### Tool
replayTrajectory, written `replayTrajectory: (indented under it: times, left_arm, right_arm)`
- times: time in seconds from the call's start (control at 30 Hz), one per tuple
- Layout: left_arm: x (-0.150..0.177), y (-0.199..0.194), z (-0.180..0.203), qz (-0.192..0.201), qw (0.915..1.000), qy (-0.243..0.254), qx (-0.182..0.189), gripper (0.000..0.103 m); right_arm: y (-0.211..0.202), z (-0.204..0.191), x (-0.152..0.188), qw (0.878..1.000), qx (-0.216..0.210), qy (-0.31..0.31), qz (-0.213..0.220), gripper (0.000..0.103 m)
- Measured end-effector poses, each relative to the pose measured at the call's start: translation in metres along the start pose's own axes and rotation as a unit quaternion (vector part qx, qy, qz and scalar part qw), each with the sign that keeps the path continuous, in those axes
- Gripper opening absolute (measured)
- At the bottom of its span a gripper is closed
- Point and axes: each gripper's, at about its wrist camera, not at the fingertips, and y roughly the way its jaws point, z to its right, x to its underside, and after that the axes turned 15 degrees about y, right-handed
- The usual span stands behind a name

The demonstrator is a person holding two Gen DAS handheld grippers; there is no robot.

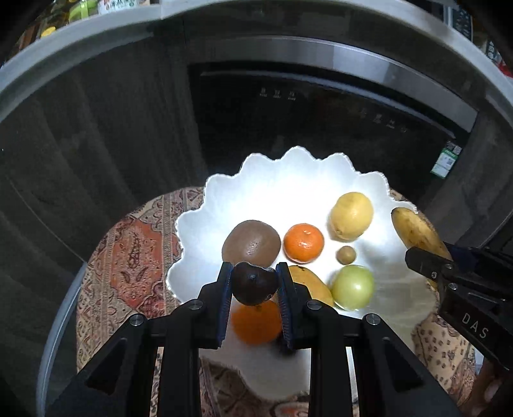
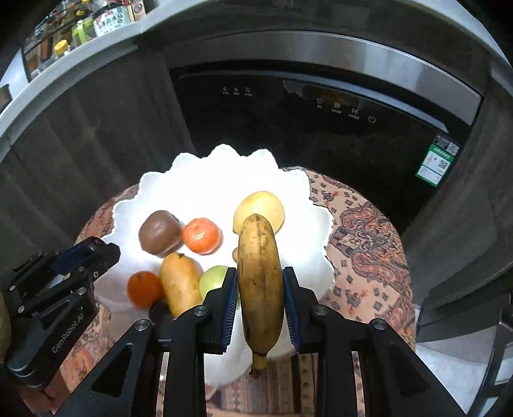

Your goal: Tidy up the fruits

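Note:
A white scalloped plate (image 1: pixel 282 192) (image 2: pixel 205 192) lies on a patterned cloth. On it sit a brown kiwi (image 1: pixel 251 243) (image 2: pixel 159 232), a tangerine (image 1: pixel 303 242) (image 2: pixel 201 235), a lemon (image 1: pixel 351 215) (image 2: pixel 256 202), a small brown fruit (image 1: pixel 346 255), a green fruit (image 1: pixel 352 286) (image 2: pixel 214 279), a mango (image 1: pixel 312 282) (image 2: pixel 179 284) and another orange (image 1: pixel 255 320) (image 2: pixel 144 288). My left gripper (image 1: pixel 255 282) (image 2: pixel 88 251) is shut on a dark wrinkled fruit (image 1: pixel 254 282) above the plate's near side. My right gripper (image 2: pixel 260 290) is shut on a brown-spotted banana (image 2: pixel 260 282) (image 1: pixel 416 232) over the plate's right side.
The plate rests on a round table under a patterned cloth (image 1: pixel 134 250) (image 2: pixel 368 243). Behind it stands a dark appliance with a control panel (image 2: pixel 336 109) and a steel handle. A counter with bottles and jars (image 2: pixel 80 29) runs along the upper left.

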Motion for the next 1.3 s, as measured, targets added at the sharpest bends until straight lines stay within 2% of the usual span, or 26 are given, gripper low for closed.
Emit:
replayTrajectory:
  times: [0.3,0.4,0.43,0.47,0.5,0.53,0.57,0.67,0.73,0.83,1.0,1.3]
  left_arm:
    - [0.001,0.034,-0.005,-0.029,0.9995,-0.012,0.009,0.028]
    - [0.003,0.037,-0.005,-0.036,0.9993,-0.009,0.001,0.046]
    - [0.004,0.037,-0.005,-0.036,0.9993,-0.009,-0.003,0.048]
    - [0.004,0.037,-0.006,-0.035,0.9993,-0.010,-0.003,0.050]
    - [0.005,0.036,-0.007,-0.036,0.9993,-0.013,-0.003,0.058]
    - [0.005,0.035,-0.009,-0.036,0.9992,-0.016,-0.004,0.066]
    - [0.006,0.033,-0.010,-0.034,0.9992,-0.020,-0.007,0.069]
    - [0.005,0.024,-0.010,-0.028,0.9992,-0.023,-0.017,0.077]
    - [0.004,0.016,-0.011,-0.021,0.9992,-0.025,-0.023,0.088]
    - [0.002,0.003,-0.011,-0.014,0.9990,-0.026,-0.034,0.097]
    - [0.003,-0.019,-0.011,-0.006,0.9987,-0.023,-0.045,0.100]
    - [0.016,-0.072,-0.009,0.016,0.9982,-0.027,-0.051,0.101]
  right_arm:
    - [0.035,-0.002,-0.006,1.000,0.010,-0.003,-0.020,0.029]
    - [0.038,-0.003,-0.006,1.000,0.016,-0.008,-0.020,0.029]
    - [0.038,-0.003,-0.005,1.000,0.019,-0.011,-0.018,0.031]
    - [0.037,-0.004,-0.005,1.000,0.020,-0.013,-0.016,0.039]
    - [0.036,-0.006,-0.005,1.000,0.024,-0.016,-0.012,0.047]
    - [0.034,-0.007,-0.005,0.999,0.029,-0.017,-0.006,0.062]
    - [0.031,-0.007,-0.005,0.999,0.032,-0.017,0.000,0.070]
    - [0.022,-0.008,-0.006,0.999,0.041,-0.020,0.014,0.077]
    - [0.014,-0.007,-0.006,0.999,0.044,-0.018,0.020,0.078]
    - [0.004,-0.006,-0.006,0.999,0.044,-0.012,0.026,0.079]
    - [-0.013,-0.005,-0.001,0.998,0.043,-0.007,0.037,0.083]
    - [-0.062,-0.010,0.012,0.998,0.027,-0.007,0.063,0.084]
